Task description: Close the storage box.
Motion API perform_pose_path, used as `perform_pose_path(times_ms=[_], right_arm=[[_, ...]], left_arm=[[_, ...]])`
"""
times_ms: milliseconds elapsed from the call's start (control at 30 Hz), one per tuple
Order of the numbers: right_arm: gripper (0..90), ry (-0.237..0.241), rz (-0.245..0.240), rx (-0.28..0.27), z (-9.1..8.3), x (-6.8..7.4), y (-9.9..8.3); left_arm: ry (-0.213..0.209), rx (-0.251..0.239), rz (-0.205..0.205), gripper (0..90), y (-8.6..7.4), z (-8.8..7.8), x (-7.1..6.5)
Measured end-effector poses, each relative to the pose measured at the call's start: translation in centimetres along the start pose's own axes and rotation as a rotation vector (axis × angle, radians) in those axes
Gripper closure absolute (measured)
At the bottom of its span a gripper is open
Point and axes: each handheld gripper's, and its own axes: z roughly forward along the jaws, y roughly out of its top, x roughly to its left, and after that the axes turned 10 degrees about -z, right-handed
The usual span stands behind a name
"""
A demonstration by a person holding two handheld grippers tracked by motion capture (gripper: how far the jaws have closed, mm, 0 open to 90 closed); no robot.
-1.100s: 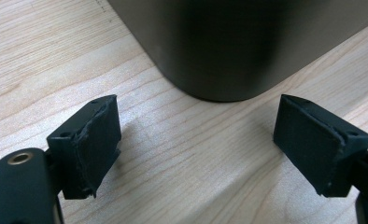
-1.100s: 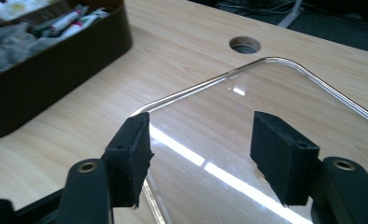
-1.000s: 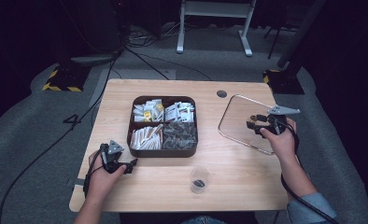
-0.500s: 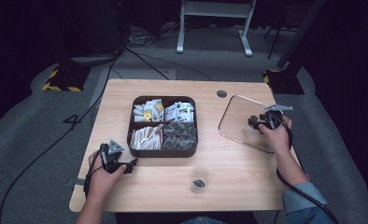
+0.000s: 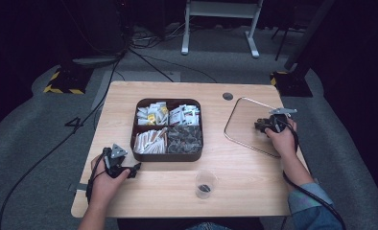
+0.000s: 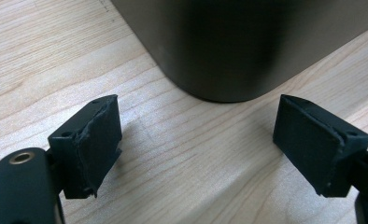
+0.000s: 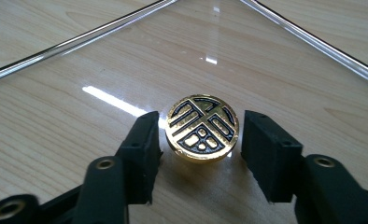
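Round gold knob (image 7: 202, 128) with a black geometric emblem on its face, glossy raised rim, sitting at the centre of the right gripper view. It is fixed on a clear glass lid (image 7: 126, 70) with a thin metal rim, which lies flat on the counter (image 5: 254, 187). The knob face points up toward the camera; being round, it has no long axis. In the high view the lid (image 5: 244, 125) lies at right of centre, a rounded square turned slightly on the counter.

Right claw (image 7: 201, 154) straddles the knob; its jaws have just been closing, the left pad at or almost at the knob's edge, the right pad a small gap away, so no firm grip yet. In the high view the right claw (image 5: 264, 125) sits over the lid.

Left claw (image 6: 196, 149) is wide open with nothing between the jaws, low over the counter at lower left of the high view, facing a rounded corner of the dark compartment tray (image 6: 247, 46).
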Motion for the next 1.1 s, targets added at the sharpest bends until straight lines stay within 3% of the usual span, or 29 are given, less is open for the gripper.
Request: perform_pose_path(times_ms=[133,233,433,567,1100], right_arm=[[58.2,-0.003,-0.023,-0.009,0.1,0.1,0.1],[58.5,0.02,-0.009,-0.025,0.0,-0.1,-0.1],[58.7,0.019,-0.012,-0.04,-0.4,-0.1,-0.4],[58.7,0.04,0.011,-0.08,-1.2,-0.2,-0.1],[58.7,0.069,-0.025,-0.187,-4.8,1.5,2.2]], left_arm=[[0.001,-0.002,-0.003,15.8,0.0,0.0,0.0],[0.0,-0.002,-0.004,15.9,0.0,0.0,0.0],[0.004,-0.003,0.001,15.9,0.0,0.0,0.1],[0.004,-0.003,0.0,15.9,0.0,0.0,0.1],[0.002,-0.001,-0.002,15.5,0.2,0.1,0.0]])
